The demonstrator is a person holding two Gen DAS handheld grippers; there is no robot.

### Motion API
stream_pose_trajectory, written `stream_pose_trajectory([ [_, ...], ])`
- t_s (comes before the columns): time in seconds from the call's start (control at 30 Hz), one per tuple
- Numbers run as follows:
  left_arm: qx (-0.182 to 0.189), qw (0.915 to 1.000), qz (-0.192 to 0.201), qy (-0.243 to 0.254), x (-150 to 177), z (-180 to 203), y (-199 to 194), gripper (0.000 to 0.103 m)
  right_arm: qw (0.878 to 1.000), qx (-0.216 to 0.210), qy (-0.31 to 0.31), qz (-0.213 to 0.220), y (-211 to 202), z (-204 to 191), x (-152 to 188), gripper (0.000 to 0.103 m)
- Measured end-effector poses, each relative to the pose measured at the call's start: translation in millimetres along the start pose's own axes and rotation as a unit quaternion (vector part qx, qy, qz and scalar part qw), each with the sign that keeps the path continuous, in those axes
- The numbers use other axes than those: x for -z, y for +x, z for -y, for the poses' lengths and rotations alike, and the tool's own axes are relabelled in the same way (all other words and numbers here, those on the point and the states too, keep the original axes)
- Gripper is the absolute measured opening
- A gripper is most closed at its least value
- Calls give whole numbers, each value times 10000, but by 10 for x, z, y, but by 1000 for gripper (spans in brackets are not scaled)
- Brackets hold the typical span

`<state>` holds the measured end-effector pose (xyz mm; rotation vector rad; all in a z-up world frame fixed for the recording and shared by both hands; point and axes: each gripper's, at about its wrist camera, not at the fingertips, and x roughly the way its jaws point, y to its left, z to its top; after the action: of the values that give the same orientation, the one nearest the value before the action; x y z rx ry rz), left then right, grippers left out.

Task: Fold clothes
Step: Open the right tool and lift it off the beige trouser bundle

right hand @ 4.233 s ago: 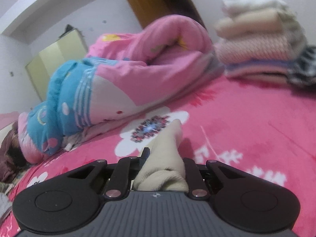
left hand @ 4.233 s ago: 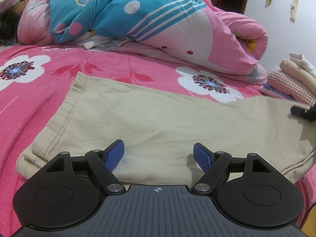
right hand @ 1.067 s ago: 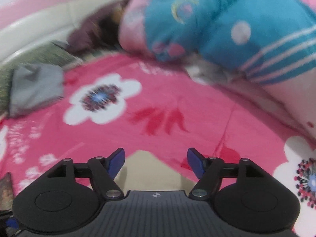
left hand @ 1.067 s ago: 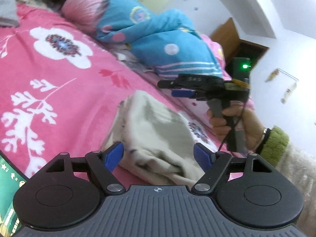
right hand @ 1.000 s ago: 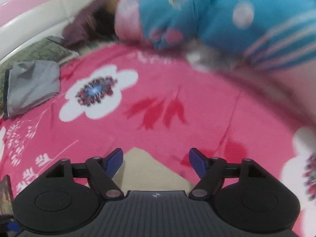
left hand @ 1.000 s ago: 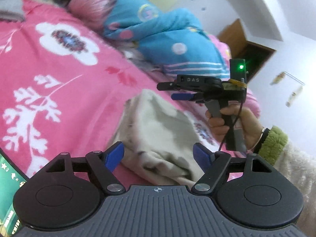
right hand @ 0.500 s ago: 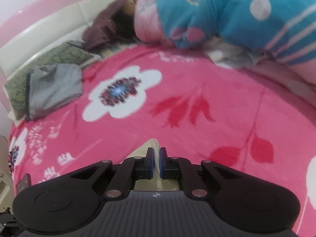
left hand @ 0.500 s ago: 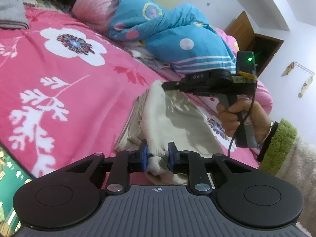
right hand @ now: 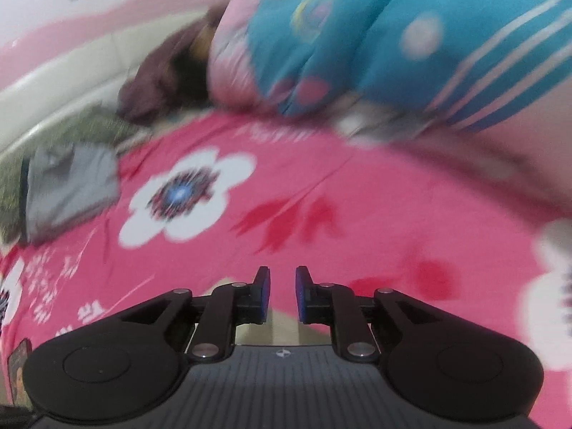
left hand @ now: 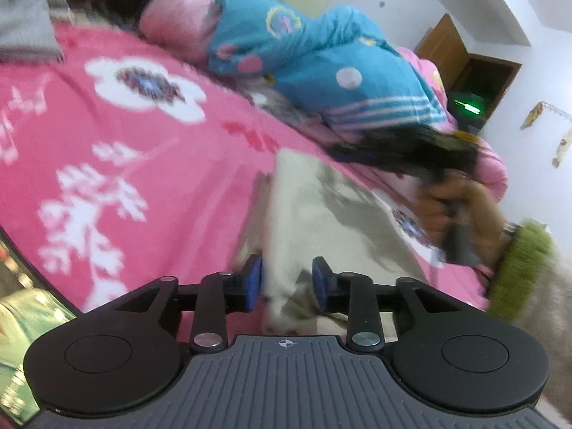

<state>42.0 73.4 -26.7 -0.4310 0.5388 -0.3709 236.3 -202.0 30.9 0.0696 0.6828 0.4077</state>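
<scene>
The beige garment lies folded over on the pink floral bedspread. My left gripper has its blue pads partly apart, with a fold of the garment's near end standing loosely between them. My right gripper shows blurred in the left wrist view, above the garment's far end. In the right wrist view the right gripper has a narrow gap between its pads and nothing between the tips; a strip of the garment shows under its fingers.
A rolled blue and pink quilt lies along the far side of the bed. A folded grey cloth and dark clothes lie by the headboard. The bed's near edge is at the lower left.
Both grippers, shut on the garment half a second ago, have opened part way. The right gripper has lifted a little and both views are blurred by motion.
</scene>
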Motion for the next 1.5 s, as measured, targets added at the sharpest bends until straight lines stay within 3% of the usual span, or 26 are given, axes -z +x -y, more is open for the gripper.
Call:
stream_pose_trajectory([
  [0.1,-135,9991,386,143,-68,37,-93,38,9980,388,172,468,-676,351,18,18],
  [0.2,-1,9979,582,268,-145,139,-115,38,9940,799,105,742,-1362,627,153,18],
  [0.33,386,9967,380,605,-165,407,51,38,9930,1010,-55,604,-1787,773,376,18],
  [0.4,474,9958,60,780,-118,528,225,38,9951,874,-167,433,-1702,699,464,18],
  [0.5,22,9962,-383,784,5,545,492,37,9971,708,-125,257,-1329,643,532,18],
  [0.77,-39,9936,-422,1048,75,508,529,36,9993,296,163,-145,-126,540,657,17],
  [0.83,-22,9936,-426,1048,78,511,512,36,9963,483,696,-124,-1,723,674,17],
  [0.93,52,9942,-422,988,70,493,512,36,9784,930,1847,15,2,1161,705,18],
  [1.0,134,9952,-424,877,55,459,510,36,9683,727,2386,131,-249,1359,830,19],
  [1.07,209,9958,-428,781,43,428,516,36,9657,245,2573,240,-583,1415,990,19],
  [1.2,217,9957,-376,815,69,434,532,36,9610,-702,2673,69,-1107,1190,1346,19],
  [1.3,131,9950,-320,940,102,473,549,36,9572,-1223,2606,-301,-1198,960,1597,19],
  [1.43,-5,9940,-362,1035,131,522,586,36,9589,-1360,2374,-750,-1266,724,1958,19],
  [1.5,18,9950,-399,919,113,496,590,36,9532,-1529,2384,-1055,-1318,679,2094,18],
])
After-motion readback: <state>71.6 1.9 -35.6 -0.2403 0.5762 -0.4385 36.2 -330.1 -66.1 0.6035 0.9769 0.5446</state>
